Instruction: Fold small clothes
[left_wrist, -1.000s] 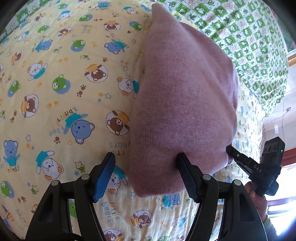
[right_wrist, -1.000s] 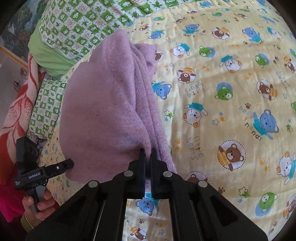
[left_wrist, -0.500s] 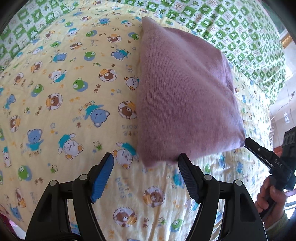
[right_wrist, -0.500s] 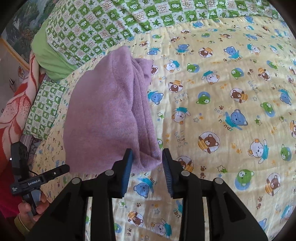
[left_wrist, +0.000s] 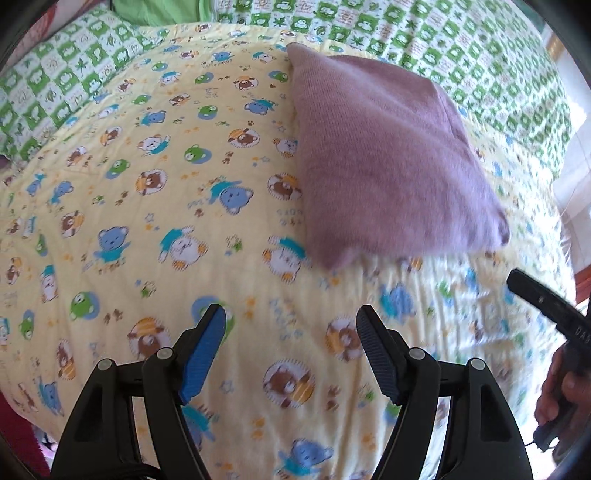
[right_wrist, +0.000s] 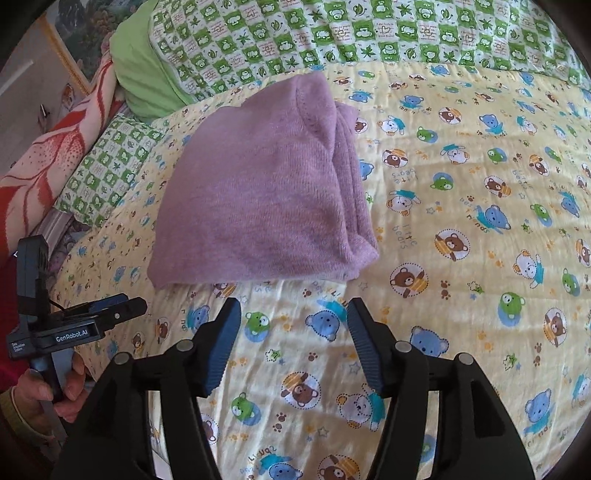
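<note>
A folded mauve knitted garment (right_wrist: 258, 192) lies flat on the bed, on a pale yellow quilt printed with cartoon bears (right_wrist: 461, 258). It forms a thick, roughly square packet, with its stacked folded layers showing along the edge to the right in the right wrist view. Beyond it, at the head of the bed, runs a green-and-white checked cover (right_wrist: 332, 33) over a plain lime-green pillow (right_wrist: 144, 81), and a red-and-cream patterned blanket (right_wrist: 44, 166) hangs at the bed's side.

The right hand-held gripper (right_wrist: 293, 341) is released: its jaws have just been opening, and nothing is between the blue ribbed pads (right_wrist: 221, 347), only bare quilt. It hangs above the quilt just in front of the garment's near edge, apart from it.

The left hand-held gripper (left_wrist: 290, 350) is also released, jaws wide with only quilt between them, above the bed near the garment's near corner and not touching it. In the right wrist view it shows at the left edge, its handle held in a hand (right_wrist: 48, 391).

In the left wrist view the garment (left_wrist: 384, 162) is slightly blurred.
</note>
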